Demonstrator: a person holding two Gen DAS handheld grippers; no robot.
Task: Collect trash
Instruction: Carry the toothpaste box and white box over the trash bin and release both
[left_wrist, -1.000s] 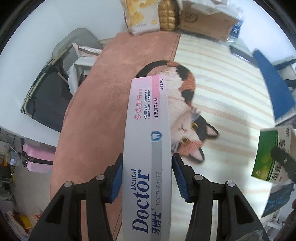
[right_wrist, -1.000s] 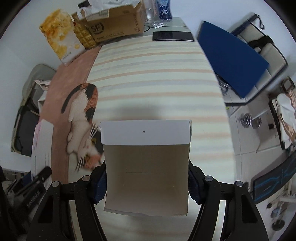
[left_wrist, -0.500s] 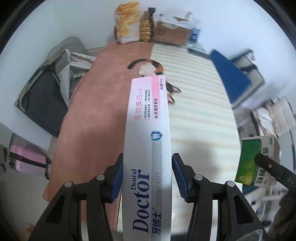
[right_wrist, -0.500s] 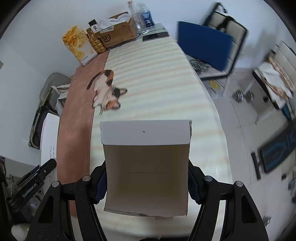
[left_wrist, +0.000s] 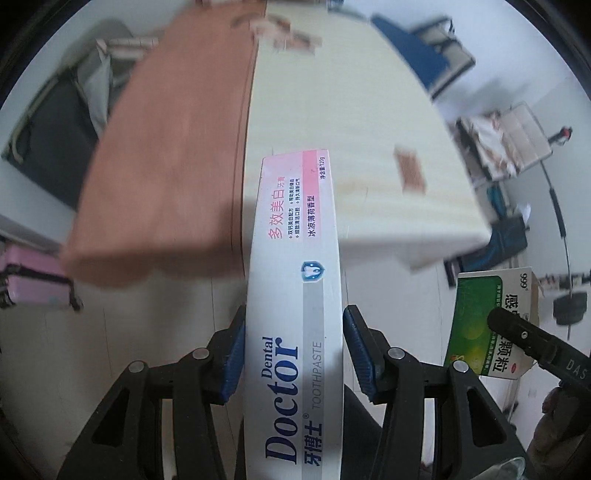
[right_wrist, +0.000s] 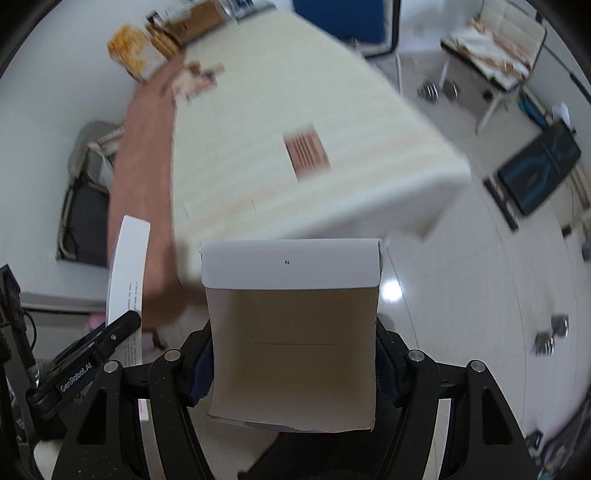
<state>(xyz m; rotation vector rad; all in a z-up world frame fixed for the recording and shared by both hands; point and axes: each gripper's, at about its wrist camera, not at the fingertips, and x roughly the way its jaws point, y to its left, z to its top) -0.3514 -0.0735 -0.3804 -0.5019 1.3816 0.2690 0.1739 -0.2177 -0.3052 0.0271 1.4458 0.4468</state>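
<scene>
My left gripper (left_wrist: 293, 347) is shut on a long white and pink Dental Doctor toothpaste box (left_wrist: 295, 280) that points forward. My right gripper (right_wrist: 293, 363) is shut on a green medicine box (right_wrist: 291, 332); its brown inside and white flap face the camera. In the left wrist view the green medicine box (left_wrist: 491, 321) and the right gripper show at the right. In the right wrist view the toothpaste box (right_wrist: 127, 266) and the left gripper show at the left. Both grippers are held in the air off the near end of the table (left_wrist: 351, 110).
A small brown packet (right_wrist: 306, 151) lies on the striped cloth near the table's near end; it also shows in the left wrist view (left_wrist: 410, 171). A snack bag (right_wrist: 135, 55) and a cardboard box (right_wrist: 188, 22) stand at the far end. Chairs, dumbbells (right_wrist: 437, 90) and white floor surround.
Both grippers have pulled back and up from the table with their boxes still held. The table now lies farther off and its near edge and the floor have come into view.
</scene>
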